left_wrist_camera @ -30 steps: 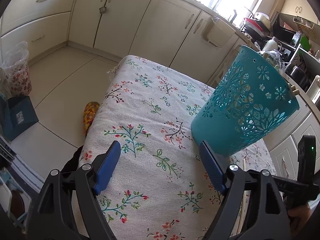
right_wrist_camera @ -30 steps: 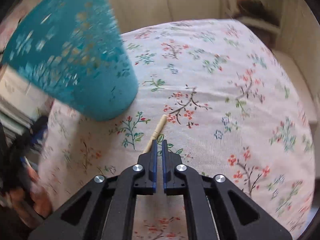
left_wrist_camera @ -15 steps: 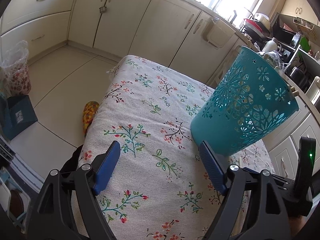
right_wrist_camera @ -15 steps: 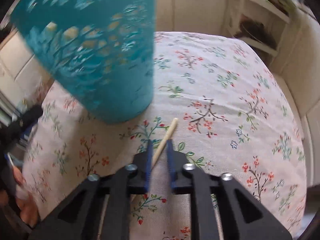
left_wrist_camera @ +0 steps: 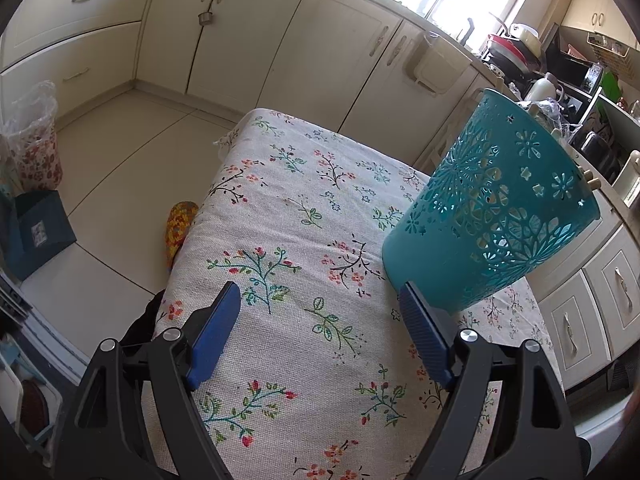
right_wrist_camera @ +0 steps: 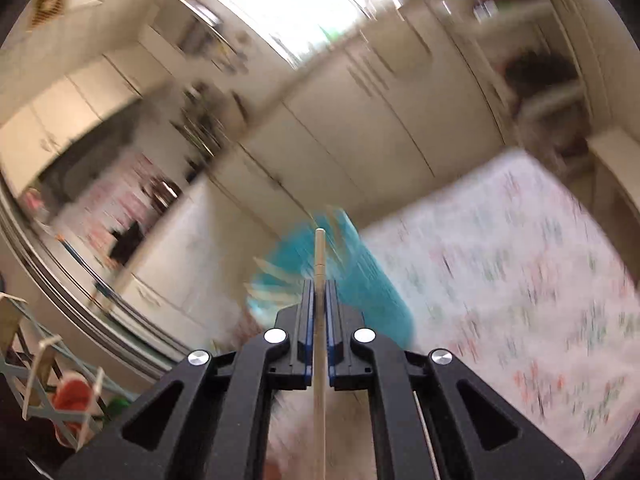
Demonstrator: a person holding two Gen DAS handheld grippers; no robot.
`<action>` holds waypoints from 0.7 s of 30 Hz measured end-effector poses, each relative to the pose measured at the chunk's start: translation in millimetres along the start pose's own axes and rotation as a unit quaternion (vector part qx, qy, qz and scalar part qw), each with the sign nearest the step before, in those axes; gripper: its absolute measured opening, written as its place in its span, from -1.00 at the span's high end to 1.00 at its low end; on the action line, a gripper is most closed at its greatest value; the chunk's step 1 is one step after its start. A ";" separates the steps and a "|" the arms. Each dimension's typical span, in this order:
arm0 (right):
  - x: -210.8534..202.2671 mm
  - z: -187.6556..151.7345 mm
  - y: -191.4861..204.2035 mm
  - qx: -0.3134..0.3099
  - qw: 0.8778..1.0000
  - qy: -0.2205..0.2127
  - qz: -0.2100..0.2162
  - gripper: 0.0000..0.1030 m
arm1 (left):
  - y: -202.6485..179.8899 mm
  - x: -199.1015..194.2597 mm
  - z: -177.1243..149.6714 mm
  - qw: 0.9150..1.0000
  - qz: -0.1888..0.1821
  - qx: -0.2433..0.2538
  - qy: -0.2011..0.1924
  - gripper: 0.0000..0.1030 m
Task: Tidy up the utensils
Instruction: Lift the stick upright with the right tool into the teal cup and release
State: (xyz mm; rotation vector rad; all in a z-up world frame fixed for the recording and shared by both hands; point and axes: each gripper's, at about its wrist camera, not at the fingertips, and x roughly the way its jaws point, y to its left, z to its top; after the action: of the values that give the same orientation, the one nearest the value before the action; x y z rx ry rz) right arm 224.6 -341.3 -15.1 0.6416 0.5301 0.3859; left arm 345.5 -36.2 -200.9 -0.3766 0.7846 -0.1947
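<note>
Clamping a thin wooden stick (right_wrist_camera: 320,264) between flat blue pads, right gripper (right_wrist_camera: 319,292) closed tight on it, jaws nearly meeting. Stick running straight up the middle of the right wrist view, lower length passing back under the gripper body, blunt upper tip poking out beyond the fingertips. Tip overlapping the smeared shape of the teal basket (right_wrist_camera: 360,280) behind it; touching or apart, impossible to tell through the blur. Whole right wrist view streaked: pale cabinets, a bright window, the flowered tablecloth (right_wrist_camera: 520,260) off to the right.

Left gripper (left_wrist_camera: 320,320) released, jaws wide apart, nothing between them. Blue pads (left_wrist_camera: 218,328) poised over the tablecloth (left_wrist_camera: 280,220), which covers a small table in a kitchen. Teal basket (left_wrist_camera: 492,208) standing on the cloth on the right side of the left wrist view, just beyond the right-hand pad; cut-out flower and star pattern in its wall, wider at the rim than at the base, seeming to lean to the right, though possibly only lens distortion. Contents hidden from this angle.

Cream cabinet doors (left_wrist_camera: 288,44) lining the far wall under a bright window. Crowded counter (left_wrist_camera: 560,80) at upper right with dishes and a white bottle. Tiled floor (left_wrist_camera: 112,152) to the left of the table, a plastic-lined bin (left_wrist_camera: 32,140) at the far left edge, a multicoloured item (left_wrist_camera: 180,226) lying on the floor beside the table.
</note>
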 end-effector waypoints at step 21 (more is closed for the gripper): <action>101.6 -23.1 27.1 -0.179 0.971 -0.095 -0.126 0.66 | 1.2 1.8 0.7 1.000 0.001 0.001 0.003 -0.62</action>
State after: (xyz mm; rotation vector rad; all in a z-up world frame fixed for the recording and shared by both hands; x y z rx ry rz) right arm 287.9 -260.6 -47.9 0.2541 0.3413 0.1706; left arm 347.4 -35.4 -202.1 -0.3738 0.7909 -0.1952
